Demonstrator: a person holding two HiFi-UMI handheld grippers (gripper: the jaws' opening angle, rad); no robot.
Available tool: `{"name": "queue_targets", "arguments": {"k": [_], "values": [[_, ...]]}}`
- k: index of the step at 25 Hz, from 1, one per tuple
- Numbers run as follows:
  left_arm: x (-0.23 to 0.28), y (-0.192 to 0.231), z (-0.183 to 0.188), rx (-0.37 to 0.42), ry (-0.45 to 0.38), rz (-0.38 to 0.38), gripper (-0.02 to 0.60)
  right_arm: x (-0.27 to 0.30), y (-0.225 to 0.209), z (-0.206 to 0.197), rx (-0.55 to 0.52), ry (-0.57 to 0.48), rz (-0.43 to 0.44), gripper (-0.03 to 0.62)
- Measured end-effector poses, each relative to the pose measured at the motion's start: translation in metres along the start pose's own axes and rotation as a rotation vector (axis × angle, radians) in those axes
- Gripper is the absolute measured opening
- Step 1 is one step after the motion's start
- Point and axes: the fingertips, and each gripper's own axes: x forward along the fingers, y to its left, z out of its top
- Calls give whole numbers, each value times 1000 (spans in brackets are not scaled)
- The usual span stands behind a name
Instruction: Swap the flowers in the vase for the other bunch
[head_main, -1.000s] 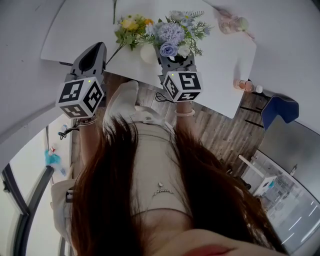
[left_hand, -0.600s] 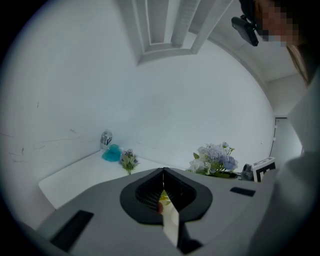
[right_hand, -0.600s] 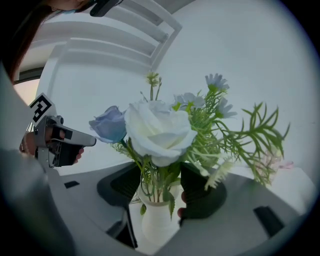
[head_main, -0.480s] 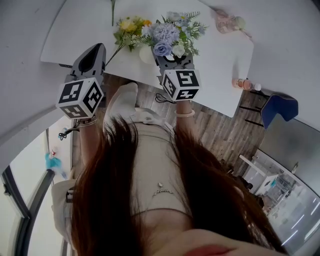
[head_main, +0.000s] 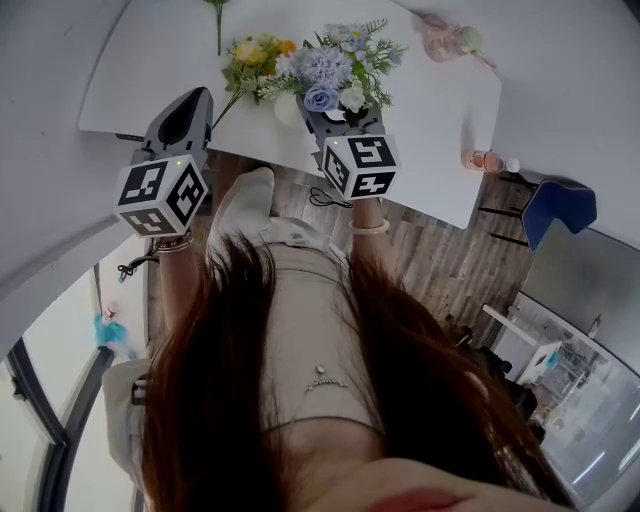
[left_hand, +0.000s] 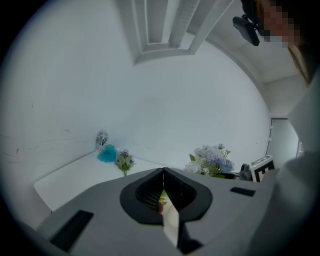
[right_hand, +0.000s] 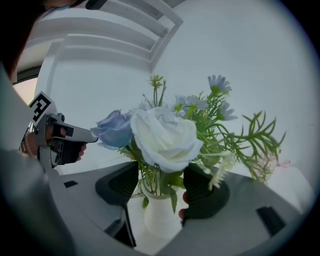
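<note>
On the white tabletop (head_main: 440, 130), close to its near edge, all the pieces of the swap. Above that edge, left tool (head_main: 193, 100), jaws together on nothing, well apart from the flowers. Beside it, right tool (right_hand: 160, 195), jaws wide apart, just opened further, flanking the neck of the vase (right_hand: 162, 220) and the stems (right_hand: 152, 182) rising from it, pressing on neither. Over those jaws, blue-and-white bunch (right_hand: 165, 137), upright in the vase, heads spreading well past the rim. Just left of it in the head view, yellow bunch (head_main: 255, 60), apparently lying on the tabletop with its stem toward the left tool. Then the vase itself: small, white, probably light, easy to tip or to drag upward along with the flowers. Smallest, the stems: thin, likely springy and light, under soft, easily crushed heads. Best taken low on the gathered stems just above the rim, never on the blooms, then drawn straight up; may call for steadying the vase with the left tool.
</note>
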Motion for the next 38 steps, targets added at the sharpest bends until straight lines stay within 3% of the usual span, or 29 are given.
{"name": "queue_targets", "arguments": {"k": [19,38], "values": [[-7,-10,-1,24,2,-49,6,-10,8,-11,24,20,-24,279],[-44,-32,-13,75,2,-95,5,-56,13,-19,44,-33,-129,278]]}}
